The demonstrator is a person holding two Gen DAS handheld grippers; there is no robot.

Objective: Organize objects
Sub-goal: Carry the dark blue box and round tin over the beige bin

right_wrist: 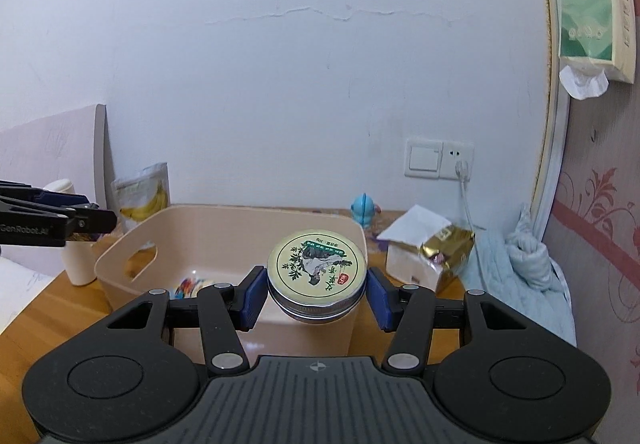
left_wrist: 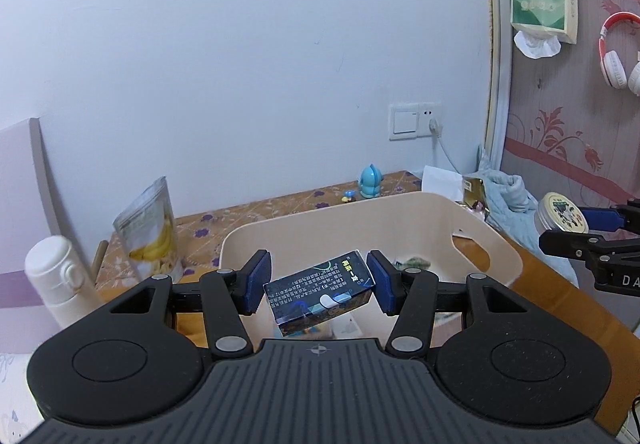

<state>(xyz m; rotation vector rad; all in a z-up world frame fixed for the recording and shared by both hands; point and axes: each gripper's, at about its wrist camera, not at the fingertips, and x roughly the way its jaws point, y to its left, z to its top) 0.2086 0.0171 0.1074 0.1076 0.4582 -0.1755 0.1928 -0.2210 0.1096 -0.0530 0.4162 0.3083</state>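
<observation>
My left gripper (left_wrist: 319, 288) is shut on a dark blue box (left_wrist: 318, 292) with printed text, held tilted above the open beige bin (left_wrist: 424, 220). My right gripper (right_wrist: 317, 292) is shut on a round tin (right_wrist: 317, 271) with a pale green illustrated lid, held over the bin's near right corner (right_wrist: 224, 216). The tin and right gripper also show at the right edge of the left wrist view (left_wrist: 562, 213). The left gripper shows at the left of the right wrist view (right_wrist: 60, 220). Colourful items (right_wrist: 191, 285) lie on the bin floor.
A banana chip pouch (left_wrist: 150, 228) and white bottle (left_wrist: 60, 280) stand left of the bin. A blue figurine (left_wrist: 371, 181), a gold packet (right_wrist: 446, 248), white paper (right_wrist: 416, 224) and light blue cloth (right_wrist: 528, 264) lie behind and to the right. A plugged wall socket (right_wrist: 458, 160) is above.
</observation>
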